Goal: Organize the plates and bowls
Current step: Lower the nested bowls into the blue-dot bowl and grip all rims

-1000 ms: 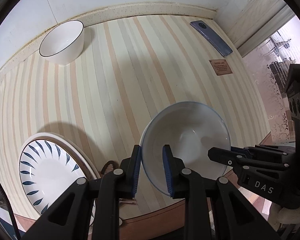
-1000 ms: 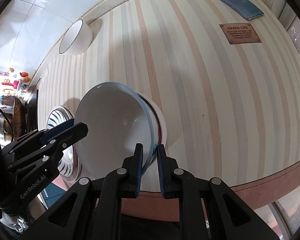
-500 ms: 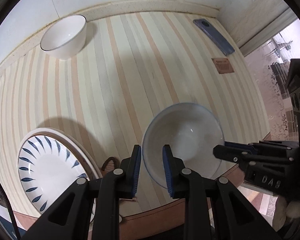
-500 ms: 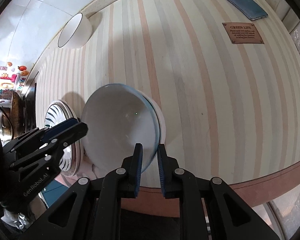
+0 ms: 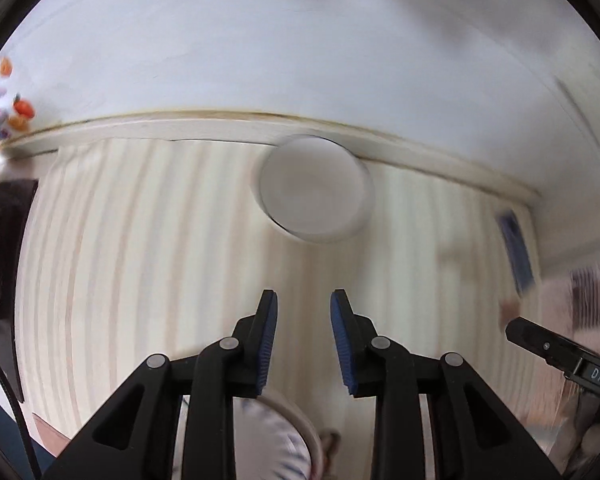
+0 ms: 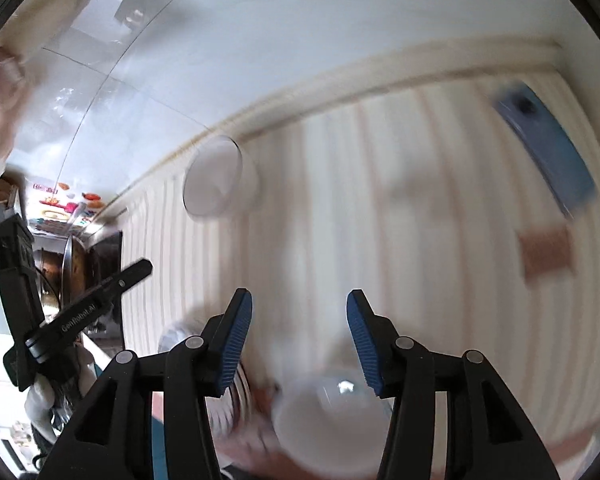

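Both views are motion-blurred. My right gripper (image 6: 300,304) is open with nothing between its fingers. Just below it, near the table's front edge, lies the blue-rimmed white bowl (image 6: 324,420). Left of that bowl shows part of the blue-patterned plate (image 6: 236,388). My left gripper (image 5: 303,304) is also open and holds nothing. The patterned plate (image 5: 276,436) sits under its fingers. A second white bowl (image 5: 314,190) stands against the back wall, well ahead of both grippers, and appears again in the right wrist view as the far bowl (image 6: 216,178).
A blue phone (image 6: 548,148) lies at the back right of the striped table (image 5: 160,260), with a brown label (image 6: 546,254) in front of it. The white wall (image 5: 300,40) closes the far side. A dark appliance (image 5: 0,240) stands at the left.
Both grippers have let go of the blue-rimmed bowl and opened. Both cameras have swung up toward the back wall, and the bowl now lies low in the right wrist view.
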`<state>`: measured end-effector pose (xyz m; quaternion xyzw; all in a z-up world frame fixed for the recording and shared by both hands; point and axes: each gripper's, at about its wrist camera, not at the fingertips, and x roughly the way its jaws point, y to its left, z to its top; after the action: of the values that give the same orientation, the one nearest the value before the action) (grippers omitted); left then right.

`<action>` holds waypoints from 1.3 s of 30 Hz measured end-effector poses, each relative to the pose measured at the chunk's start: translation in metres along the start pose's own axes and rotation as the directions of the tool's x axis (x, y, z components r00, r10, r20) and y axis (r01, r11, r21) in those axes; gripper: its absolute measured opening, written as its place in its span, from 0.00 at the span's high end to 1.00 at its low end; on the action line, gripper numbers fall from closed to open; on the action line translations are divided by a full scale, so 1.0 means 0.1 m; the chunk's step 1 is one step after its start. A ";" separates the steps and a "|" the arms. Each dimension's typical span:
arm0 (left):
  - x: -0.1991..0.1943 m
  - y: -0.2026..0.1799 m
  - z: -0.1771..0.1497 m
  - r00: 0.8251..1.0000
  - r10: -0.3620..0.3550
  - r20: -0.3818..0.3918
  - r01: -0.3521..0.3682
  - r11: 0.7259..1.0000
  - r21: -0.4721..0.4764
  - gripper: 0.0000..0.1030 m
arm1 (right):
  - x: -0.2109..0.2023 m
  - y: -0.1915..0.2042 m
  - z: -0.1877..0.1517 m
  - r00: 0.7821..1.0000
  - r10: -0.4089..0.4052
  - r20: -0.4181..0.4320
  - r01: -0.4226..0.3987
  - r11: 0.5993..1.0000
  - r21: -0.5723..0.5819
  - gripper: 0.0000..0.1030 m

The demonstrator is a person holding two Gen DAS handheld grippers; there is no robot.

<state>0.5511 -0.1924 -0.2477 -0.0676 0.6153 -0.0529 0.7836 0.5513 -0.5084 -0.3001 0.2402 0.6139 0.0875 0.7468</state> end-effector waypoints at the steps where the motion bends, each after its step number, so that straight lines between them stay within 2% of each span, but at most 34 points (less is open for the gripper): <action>1: 0.07 0.06 0.08 1.000 0.006 0.000 -0.006 1.000 -0.019 0.76 | 0.11 0.08 0.14 1.000 0.008 0.003 -0.008 1.000 -0.006 0.49; 6: 0.50 0.26 0.47 0.999 0.022 -0.025 -0.023 0.997 -0.079 0.76 | 0.73 0.43 0.76 1.000 0.016 -0.018 -0.017 0.999 -0.039 0.49; 11: 0.93 0.34 0.68 0.995 -0.010 -0.097 0.000 0.995 -0.098 0.76 | 1.29 0.60 1.12 0.998 0.010 -0.070 -0.014 0.998 -0.055 0.51; 13: 1.05 0.36 0.72 0.994 -0.027 -0.109 0.016 0.994 -0.105 0.76 | 1.44 0.63 1.18 0.996 0.011 -0.086 -0.017 0.998 -0.063 0.62; 14: 1.10 0.37 0.73 0.993 -0.041 -0.108 0.029 0.994 -0.110 0.76 | 1.55 0.64 1.23 0.994 0.014 -0.111 -0.021 0.997 -0.067 0.75; 15: 1.12 0.37 0.74 0.993 -0.046 -0.105 0.034 0.993 -0.110 0.82 | 1.60 0.65 1.25 0.993 0.013 -0.120 -0.021 0.997 -0.070 0.84; 17: 1.11 0.36 0.73 0.995 -0.033 -0.091 0.024 0.994 -0.103 0.83 | 1.66 0.69 1.26 0.993 -0.010 -0.115 -0.001 0.995 -0.096 0.85; 21: 1.03 0.28 0.68 0.997 0.002 -0.071 -0.007 0.997 -0.075 0.83 | 1.65 0.70 1.26 0.993 -0.019 -0.113 0.006 0.993 -0.119 0.85; 27: 0.85 0.21 0.62 0.999 0.013 -0.043 -0.014 0.999 -0.040 0.83 | 1.49 0.69 1.21 0.995 -0.015 -0.099 0.002 0.992 -0.126 0.85; 31: 0.66 0.13 0.53 1.000 0.008 -0.012 -0.008 1.000 -0.011 0.83 | 1.32 0.77 1.12 0.997 -0.020 -0.076 0.009 0.990 -0.140 0.85; 39: 0.09 -0.12 0.25 0.998 -0.050 0.041 0.048 0.997 0.066 0.83 | 0.67 0.76 0.73 0.999 -0.034 -0.008 0.033 0.988 -0.148 0.85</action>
<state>0.5779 -0.2043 -0.2486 -0.0581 0.5944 -0.0907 0.7969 0.6495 -0.4326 -0.3139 0.1732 0.6134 0.1215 0.7609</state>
